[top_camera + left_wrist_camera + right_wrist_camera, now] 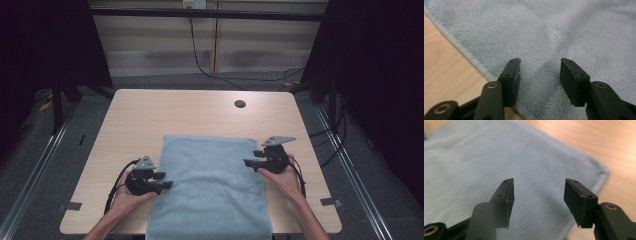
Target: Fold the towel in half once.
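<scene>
A light blue towel lies flat on the wooden table, its near end hanging over the front edge. My left gripper is open at the towel's left edge, its jaws pointing right over the cloth. In the left gripper view the towel spreads under the open gripper, with its hemmed edge running down the left. My right gripper is open at the towel's right edge, jaws pointing left. In the right gripper view the open gripper hovers over the towel near its far corner.
A round cable hole sits in the table near the back right. Bare wood flanks the towel on both sides and behind it. Black curtains and cables surround the table on the floor.
</scene>
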`<state>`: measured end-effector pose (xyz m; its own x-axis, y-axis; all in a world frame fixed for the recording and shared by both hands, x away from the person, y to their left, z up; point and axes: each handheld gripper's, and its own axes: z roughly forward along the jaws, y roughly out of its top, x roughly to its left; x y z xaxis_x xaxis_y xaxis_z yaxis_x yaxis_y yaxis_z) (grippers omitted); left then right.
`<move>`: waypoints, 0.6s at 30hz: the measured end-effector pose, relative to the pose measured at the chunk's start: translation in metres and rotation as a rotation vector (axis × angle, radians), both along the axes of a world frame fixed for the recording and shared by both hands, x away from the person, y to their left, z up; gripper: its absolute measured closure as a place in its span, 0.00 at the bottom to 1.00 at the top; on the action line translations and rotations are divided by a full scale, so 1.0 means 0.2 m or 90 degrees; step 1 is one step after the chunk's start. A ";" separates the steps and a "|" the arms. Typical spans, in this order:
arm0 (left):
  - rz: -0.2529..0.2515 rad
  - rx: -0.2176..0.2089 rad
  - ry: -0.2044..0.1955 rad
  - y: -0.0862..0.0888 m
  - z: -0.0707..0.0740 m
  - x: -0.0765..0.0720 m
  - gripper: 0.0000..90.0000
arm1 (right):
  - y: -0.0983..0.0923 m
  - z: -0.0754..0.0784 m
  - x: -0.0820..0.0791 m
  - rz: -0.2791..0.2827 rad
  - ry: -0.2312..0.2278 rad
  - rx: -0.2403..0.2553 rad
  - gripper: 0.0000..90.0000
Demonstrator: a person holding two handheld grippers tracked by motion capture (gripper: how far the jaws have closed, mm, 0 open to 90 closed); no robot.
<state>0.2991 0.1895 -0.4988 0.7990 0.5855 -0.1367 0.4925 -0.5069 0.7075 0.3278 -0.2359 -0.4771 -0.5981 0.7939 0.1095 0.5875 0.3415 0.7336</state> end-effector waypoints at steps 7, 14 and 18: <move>-0.019 -0.011 -0.002 0.00 -0.01 0.01 0.54 | -0.03 -0.07 0.23 -0.052 0.005 -0.025 0.40; -0.018 -0.010 0.000 0.00 -0.01 0.00 0.55 | -0.03 -0.09 0.34 -0.069 -0.008 -0.020 0.40; -0.016 -0.012 0.011 0.01 0.00 0.01 0.55 | -0.03 -0.13 0.35 -0.079 -0.003 -0.044 0.41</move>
